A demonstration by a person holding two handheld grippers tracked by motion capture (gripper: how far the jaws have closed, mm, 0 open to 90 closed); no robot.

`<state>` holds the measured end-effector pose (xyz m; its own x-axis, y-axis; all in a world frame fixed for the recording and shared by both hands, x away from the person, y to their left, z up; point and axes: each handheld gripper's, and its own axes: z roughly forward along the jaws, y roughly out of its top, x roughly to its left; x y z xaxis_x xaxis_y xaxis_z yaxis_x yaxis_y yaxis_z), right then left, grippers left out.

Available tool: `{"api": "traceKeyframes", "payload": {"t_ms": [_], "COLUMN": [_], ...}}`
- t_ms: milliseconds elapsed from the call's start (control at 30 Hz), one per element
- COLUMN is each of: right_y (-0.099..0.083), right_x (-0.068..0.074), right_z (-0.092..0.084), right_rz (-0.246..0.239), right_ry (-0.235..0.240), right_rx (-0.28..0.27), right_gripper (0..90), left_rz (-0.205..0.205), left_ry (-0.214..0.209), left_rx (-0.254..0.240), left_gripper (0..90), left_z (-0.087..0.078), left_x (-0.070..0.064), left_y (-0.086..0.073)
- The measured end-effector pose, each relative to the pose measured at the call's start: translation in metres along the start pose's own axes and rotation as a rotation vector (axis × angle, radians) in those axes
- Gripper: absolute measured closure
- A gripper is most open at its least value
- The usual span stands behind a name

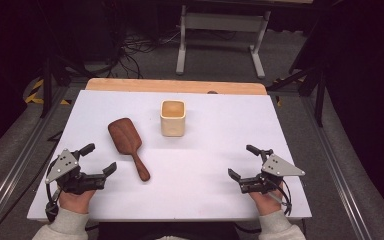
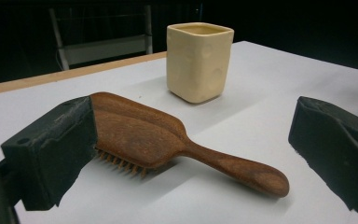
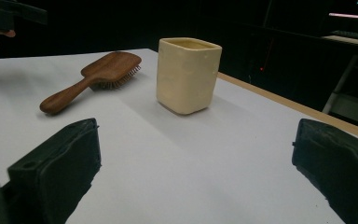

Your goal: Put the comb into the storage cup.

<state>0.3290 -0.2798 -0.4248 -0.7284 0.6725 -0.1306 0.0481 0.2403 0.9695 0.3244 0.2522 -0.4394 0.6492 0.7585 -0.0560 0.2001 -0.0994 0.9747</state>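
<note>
High view, nearest edge of the table (image 1: 190, 200): the person's two hands are resting just inside the white surface, each holding a gripper. The left gripper (image 1: 100, 160) is standing with its jaws spread wide and empty; the right gripper (image 1: 244, 161) is likewise gaping, with nothing between its jaws.

Left gripper view: the wooden hairbrush (image 2: 168, 144) is lying just ahead of the jaws, bristles down, so that it is sitting stable on its bristle bed with the smooth back upward. Its paddle end is passing behind the left jaw, while its handle is pointing toward the gap and stopping short of the right jaw. This placement is presumably leaving the slim handle free for a grasp; the jaws appear to be lining up on it, and no contact is visible.

Right gripper view: the jaws are framing bare table, with the hairbrush (image 3: 93, 77) well beyond and outside the left jaw. The right gripper is seemingly waiting well apart.

Farther out, beyond both pairs of jaws, the cream square cup (image 1: 173, 118) is standing upright, mouth open upward. In the high view its interior is showing a plain tan floor and no contents; the gripper views are showing its rim (image 2: 200, 29) without revealing the bottom. It is standing near the brush head, apart from it, probably as the receptacle for the brush.
</note>
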Motion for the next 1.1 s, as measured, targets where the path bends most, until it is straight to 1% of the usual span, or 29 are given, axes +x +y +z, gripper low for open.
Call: {"api": "traceKeyframes", "payload": {"t_ms": [100,133,167,233,333,433,467,500,633,767,800,833,900,1000,1100], "right_y": [0.000,0.000,0.000,-0.001,-0.001,-0.001,-0.001,-0.001,-0.001,-0.001,-0.001,-0.001,-0.001,-0.001,-0.001], "right_x": [0.000,0.001,0.001,0.001,0.001,0.001,0.001,0.001,0.001,0.001,0.001,0.001,0.001,0.001,0.001], "right_z": [0.000,0.000,0.000,0.000,0.000,0.001,0.001,0.001,0.001,0.001,0.001,0.001,0.001,0.001,0.001], "right_rz": [-0.002,-0.005,-0.005,-0.003,-0.003,-0.005,-0.006,-0.006,-0.004,-0.003,-0.003,-0.003,-0.001,-0.001,0.000], "right_ry": [0.004,0.005,0.005,0.007,0.007,0.008,0.009,0.009,0.009,0.008,0.007,0.007,0.009,0.010,0.010], "right_rx": [0.001,0.004,0.004,0.003,0.006,0.005,0.004,0.004,0.005,0.005,0.005,0.005,0.003,0.007,0.005], "right_gripper": [1.6,1.6,1.6,1.6,1.7,1.6,1.6,1.6,1.7,1.6,1.6,1.6,1.6,1.6,1.6], "left_rz": [-0.002,-0.001,0.008,0.015,0.008,0.011,0.014,0.014,0.000,-0.006,0.003,0.003,0.002,0.018,0.026], "left_ry": [-0.009,-0.011,-0.007,-0.016,-0.024,-0.029,-0.030,-0.030,-0.037,-0.048,-0.062,-0.062,-0.075,-0.097,-0.105], "left_rx": [0.000,-0.007,-0.002,0.001,0.003,0.001,0.011,0.011,0.000,-0.002,0.002,0.002,0.002,0.010,0.015], "left_gripper": [1.1,0.5,0.3,0.3,0.6,1.5,2.2,2.4,3.0,3.5,3.7,3.7,3.8,4.2,4.4], "left_z": [0.000,0.001,0.001,0.002,0.002,0.002,0.002,0.002,0.003,0.003,0.004,0.004,0.007,0.014,0.018], "left_x": [0.001,0.001,0.000,-0.001,-0.002,-0.003,-0.003,-0.003,-0.004,-0.005,-0.005,-0.005,-0.007,-0.011,-0.012], "left_y": [0.000,0.000,0.001,0.002,0.002,0.004,0.005,0.005,0.007,0.013,0.017,0.017,0.021,0.026,0.029]}}
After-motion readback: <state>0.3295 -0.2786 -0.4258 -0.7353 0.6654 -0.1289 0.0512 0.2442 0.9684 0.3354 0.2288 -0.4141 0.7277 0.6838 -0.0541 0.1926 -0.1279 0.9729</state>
